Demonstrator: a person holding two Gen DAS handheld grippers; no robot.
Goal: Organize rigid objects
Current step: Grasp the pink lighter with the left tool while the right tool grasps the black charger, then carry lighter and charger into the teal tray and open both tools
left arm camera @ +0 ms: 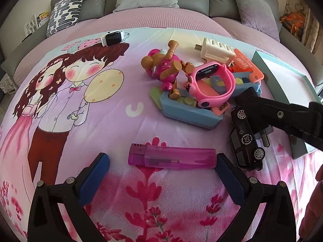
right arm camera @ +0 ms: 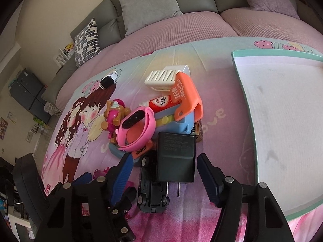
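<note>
A translucent purple lighter (left arm camera: 171, 158) lies crosswise on the cartoon bedspread between the blue pads of my left gripper (left arm camera: 162, 159), which is open; the right pad is at the lighter's end and the left pad stands off it. My right gripper (right arm camera: 164, 159) is open around a black plug charger (right arm camera: 175, 159) that rests partly on a black toy car (right arm camera: 151, 183). Its pads are close to the charger but do not press on it. In the left wrist view one right-gripper finger (left arm camera: 254, 104) hangs over the car (left arm camera: 245, 139).
Behind the charger is a pile: a pink watch (right arm camera: 137, 129), a blue tray (left arm camera: 187, 113), an orange tool (right arm camera: 187, 96), a white charger (right arm camera: 161, 78) and a pink dog figure (right arm camera: 115, 119). A white smartwatch (left arm camera: 113, 37) lies far left. A teal-rimmed box (right arm camera: 272, 53) sits right.
</note>
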